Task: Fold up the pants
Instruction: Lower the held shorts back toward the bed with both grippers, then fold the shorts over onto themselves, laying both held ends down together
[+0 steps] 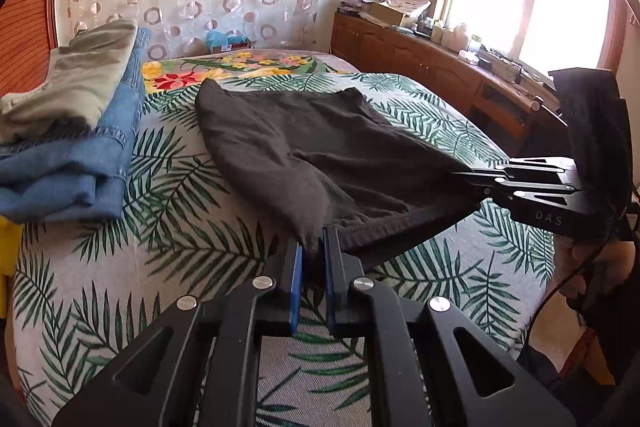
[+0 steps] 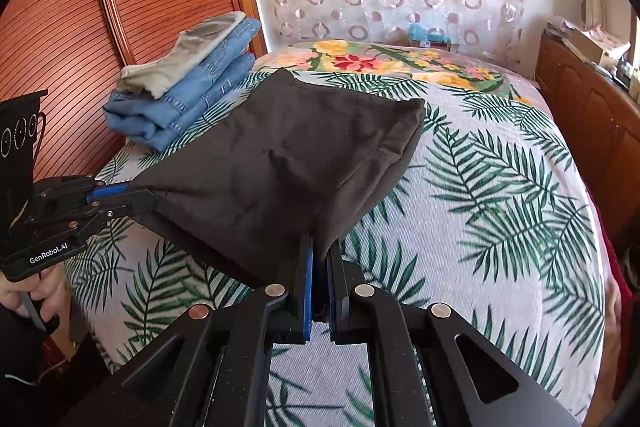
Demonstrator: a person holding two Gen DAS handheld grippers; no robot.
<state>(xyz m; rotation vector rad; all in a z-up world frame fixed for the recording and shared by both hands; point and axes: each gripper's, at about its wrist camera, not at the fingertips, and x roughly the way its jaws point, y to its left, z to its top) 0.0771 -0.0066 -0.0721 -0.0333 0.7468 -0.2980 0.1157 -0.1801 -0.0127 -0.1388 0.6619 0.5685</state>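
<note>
Evidently mid-fold: the dark pants (image 1: 304, 147), already doubled, hang stretched over the bed (image 1: 200, 267) between the left tongs (image 1: 314, 247) and right tongs (image 2: 320, 247), each clamped on a near corner, with flattening and stacking left.

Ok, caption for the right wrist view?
Both grippers pinch the dark pants over the leaf-print bedspread.

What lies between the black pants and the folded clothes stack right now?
Nothing but bare leaf-print bedspread: both wrist views show an open strip between the black pants and the folded clothes stack.
</note>
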